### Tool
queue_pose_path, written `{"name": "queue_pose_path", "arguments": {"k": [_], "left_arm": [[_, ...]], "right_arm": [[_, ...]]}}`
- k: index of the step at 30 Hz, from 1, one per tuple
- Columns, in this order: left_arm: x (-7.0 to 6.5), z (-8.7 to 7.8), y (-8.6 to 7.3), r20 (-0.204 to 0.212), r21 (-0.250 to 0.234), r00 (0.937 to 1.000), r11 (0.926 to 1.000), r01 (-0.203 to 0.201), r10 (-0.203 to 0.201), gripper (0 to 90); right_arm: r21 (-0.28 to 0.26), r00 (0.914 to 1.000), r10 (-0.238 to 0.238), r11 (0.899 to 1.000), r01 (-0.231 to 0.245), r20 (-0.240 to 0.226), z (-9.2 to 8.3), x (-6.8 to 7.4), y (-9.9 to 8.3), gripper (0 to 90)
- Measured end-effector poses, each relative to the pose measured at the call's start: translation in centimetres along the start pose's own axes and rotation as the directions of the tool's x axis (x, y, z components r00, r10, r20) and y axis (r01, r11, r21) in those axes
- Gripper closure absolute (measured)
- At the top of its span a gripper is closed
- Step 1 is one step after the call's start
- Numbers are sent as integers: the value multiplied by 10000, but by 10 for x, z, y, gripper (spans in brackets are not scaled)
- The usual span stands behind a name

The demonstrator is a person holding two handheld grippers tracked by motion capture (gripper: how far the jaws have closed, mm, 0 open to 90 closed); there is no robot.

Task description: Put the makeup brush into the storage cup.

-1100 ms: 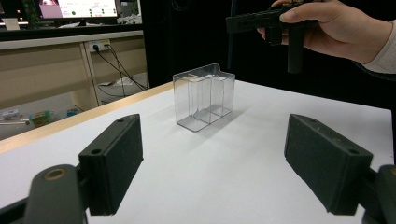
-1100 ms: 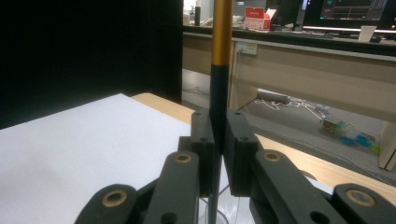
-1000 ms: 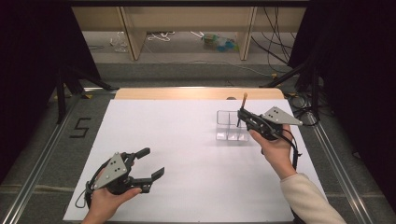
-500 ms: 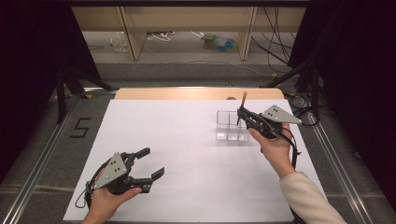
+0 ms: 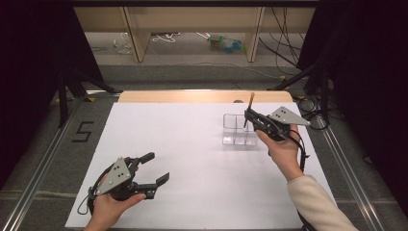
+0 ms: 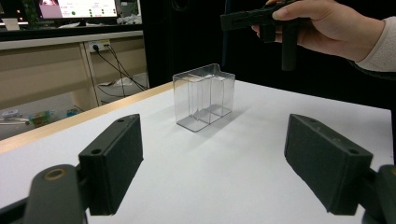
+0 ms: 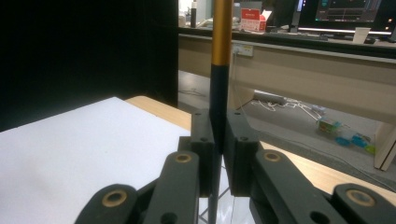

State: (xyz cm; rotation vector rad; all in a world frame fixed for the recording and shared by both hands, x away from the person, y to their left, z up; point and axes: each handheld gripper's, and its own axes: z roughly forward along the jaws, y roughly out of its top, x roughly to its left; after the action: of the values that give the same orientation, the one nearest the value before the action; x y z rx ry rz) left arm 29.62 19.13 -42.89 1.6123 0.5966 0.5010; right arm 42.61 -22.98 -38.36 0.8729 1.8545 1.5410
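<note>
Standing upright, a thin black stick [image 7: 219, 107] with an orange upper part is clamped by the right hand-held gripper [image 7: 218, 154].

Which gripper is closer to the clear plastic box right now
Right. The right gripper, shut on a thin stick, is right at the clear box, over its far right part. The left gripper is open, far off at the near left of the table.

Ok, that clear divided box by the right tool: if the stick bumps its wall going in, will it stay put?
Probably not firmly. The clear box looks thin-walled and holds nothing, so it is likely light and may slide on the smooth white table. It stands taller than it is deep, so a knock near the rim could tip it. The stick looks rigid and would likely pass on the push.
</note>
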Motion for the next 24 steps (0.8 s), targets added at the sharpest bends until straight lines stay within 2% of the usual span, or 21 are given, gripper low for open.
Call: {"name": "queue_pose_path", "arguments": {"k": [2, 3, 10, 11, 12, 13, 15, 16, 17, 19, 24], "left_arm": [[0, 0, 0, 0, -6, 10000, 10000, 1, -1, 195], [0, 0, 0, -7, -7, 10000, 10000, 7, -7, 195], [0, 0, 0, -7, -6, 10000, 10000, 3, -3, 195], [0, 0, 0, -5, -5, 10000, 10000, 2, -2, 195], [0, 0, 0, -3, -10, 10000, 10000, 2, -2, 195], [0, 0, 0, -5, -7, 10000, 10000, 1, -1, 195], [0, 0, 0, -8, -9, 10000, 10000, 8, -8, 195], [0, 0, 0, -5, -9, 10000, 10000, 3, -3, 195], [0, 0, 0, -6, -4, 10000, 10000, -5, 5, 195], [0, 0, 0, -4, -8, 10000, 10000, -2, 2, 195], [0, 0, 0, -8, -6, 10000, 10000, 8, -8, 195]], "right_arm": [[-226, 9997, -226, 9995, 227, 61, 2, -2, 0, 841], [-174, 9997, -231, 9996, 231, 30, 2, -2, 0, 841], [-98, 9999, -112, 9999, 114, 109, 3, -3, -1, 841], [6, 10000, 84, 10000, -84, 48, 3, -2, -1, 841], [-141, 9998, -146, 9998, 148, 157, 4, -3, -1, 841], [1, 9999, 51, 10000, -51, 99, 4, -2, -1, 841], [-70, 9998, -141, 9999, 141, 136, 5, -5, -1, 841], [84, 9999, 97, 9999, -97, 73, 4, -3, -1, 841], [76, 9999, 103, 9999, -104, 101, 4, -4, -1, 841], [-36, 9998, -155, 9999, 155, 155, 5, -6, -1, 841], [-152, 9997, -104, 9998, 108, 236, 7, -7, -1, 841]]}}
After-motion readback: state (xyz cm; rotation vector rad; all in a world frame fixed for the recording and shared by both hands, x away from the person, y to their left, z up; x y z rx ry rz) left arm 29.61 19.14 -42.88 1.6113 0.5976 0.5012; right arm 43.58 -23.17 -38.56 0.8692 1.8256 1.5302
